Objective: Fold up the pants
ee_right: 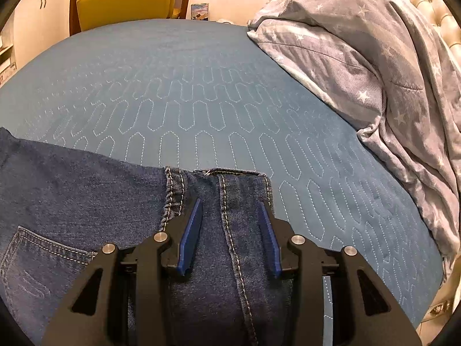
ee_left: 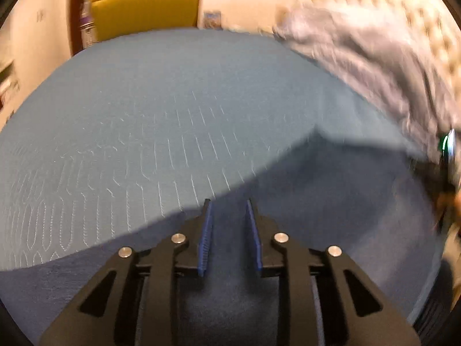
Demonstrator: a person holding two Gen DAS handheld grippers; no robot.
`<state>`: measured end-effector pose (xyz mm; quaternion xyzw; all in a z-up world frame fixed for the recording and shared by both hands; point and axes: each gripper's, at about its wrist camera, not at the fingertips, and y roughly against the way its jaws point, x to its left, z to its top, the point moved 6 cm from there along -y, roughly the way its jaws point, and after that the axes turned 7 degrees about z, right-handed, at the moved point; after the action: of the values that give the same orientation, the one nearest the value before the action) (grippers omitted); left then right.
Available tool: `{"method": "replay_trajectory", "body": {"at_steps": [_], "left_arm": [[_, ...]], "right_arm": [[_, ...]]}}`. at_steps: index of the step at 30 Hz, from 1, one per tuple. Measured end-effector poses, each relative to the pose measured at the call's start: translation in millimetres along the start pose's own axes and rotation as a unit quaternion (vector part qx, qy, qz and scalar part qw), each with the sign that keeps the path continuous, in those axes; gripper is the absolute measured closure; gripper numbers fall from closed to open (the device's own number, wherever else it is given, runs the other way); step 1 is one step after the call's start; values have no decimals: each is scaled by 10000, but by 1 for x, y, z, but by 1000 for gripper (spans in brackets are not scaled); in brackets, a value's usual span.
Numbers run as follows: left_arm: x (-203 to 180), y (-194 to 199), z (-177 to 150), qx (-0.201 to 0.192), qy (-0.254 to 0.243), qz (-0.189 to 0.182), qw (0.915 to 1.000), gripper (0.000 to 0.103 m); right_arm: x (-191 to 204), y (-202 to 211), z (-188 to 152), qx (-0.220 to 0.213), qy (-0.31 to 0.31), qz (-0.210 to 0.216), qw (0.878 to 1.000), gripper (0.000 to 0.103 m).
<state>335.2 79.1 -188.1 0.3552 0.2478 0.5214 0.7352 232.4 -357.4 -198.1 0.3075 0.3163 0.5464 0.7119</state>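
Right gripper (ee_right: pixel 229 212) partly open, pads apart and released, hanging over the folded jeans (ee_right: pixel 86 201). A stitched seam and hem edge lie between the blue fingers (ee_right: pixel 190 230); contact with the denim can't be confirmed. Jeans lie flat on the blue quilted bed (ee_right: pixel 201 92), filling the 6 to 9 o'clock area. Star-print duvet (ee_right: pixel 374 72) heaped at 2 o'clock. Left gripper (ee_left: pixel 229 210) narrowly open, nothing clamped, over blurred dark denim (ee_left: pixel 317 216).

The left wrist view is smeared, so the grey quilt (ee_left: pixel 360 52) at far right loses its pattern. The jeans (ee_right: pixel 72 196) run off the right wrist view's left and near edges.
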Motion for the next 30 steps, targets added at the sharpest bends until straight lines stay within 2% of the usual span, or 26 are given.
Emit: {"method": "replay_trajectory", "body": {"at_steps": [1,2,3,4,5,6,7,8,9,10,12,14,15,16,17,18,20,21,22,25,30], "left_arm": [[8,-10,-3,117,56,194,9997,72],[24,-14,-4,123,406,94,9991,70],[41,-10,-4,68,825,54,9966,73],[65,-1,-3,-41,1176,537,9916,68],[79,8,-3,-204,1328,659,9887,63],[88,19,-3,-369,1464,521,9872,56],[98,30,-7,-461,1614,282,9854,55],[104,33,-11,-451,1602,214,9858,55],[106,35,-17,-386,1466,182,9883,55],[104,31,-22,-272,1263,195,9914,55],[114,23,-39,-4,931,264,9953,56],[122,14,-46,92,780,403,9961,64],[129,13,-47,95,812,464,9956,75],[135,14,-49,96,841,600,9946,80],[144,14,-51,111,794,938,9924,80],[150,15,-57,121,806,1000,9917,80],[162,16,-64,100,1068,638,9922,83],[165,18,-66,103,1044,671,9922,87],[171,22,-68,91,983,733,9924,88],[182,32,-75,20,1132,806,9903,88],[186,55,-94,-133,1307,802,9881,88]], "right_arm": [[0,0,1,18,19,-12,10000,60],[1,0,1,34,45,-30,10000,59],[2,0,2,55,71,-50,9999,59],[2,1,3,70,119,-92,9999,58],[2,2,5,69,163,-134,9998,57],[3,4,7,74,207,-174,9996,57],[3,8,10,86,244,-240,9994,58],[4,14,14,89,257,-373,9989,58],[6,22,19,54,246,-544,9982,58],[18,37,28,-131,221,-458,9986,58],[59,63,42,-369,326,95,9987,58],[136,89,54,-498,916,813,9912,58],[174,97,57,-499,1174,1199,9846,58],[219,103,58,-387,1354,1769,9741,59],[254,103,57,-250,1447,2148,9655,61],[285,100,57,-149,1571,2345,9592,68],[338,85,54,17,1871,2535,9491,74],[353,74,53,142,1898,2557,9478,82],[364,59,54,263,1908,2505,9488,84],[369,27,60,418,1869,2177,9570,86],[363,14,66,368,1758,2003,9631,88]]}}
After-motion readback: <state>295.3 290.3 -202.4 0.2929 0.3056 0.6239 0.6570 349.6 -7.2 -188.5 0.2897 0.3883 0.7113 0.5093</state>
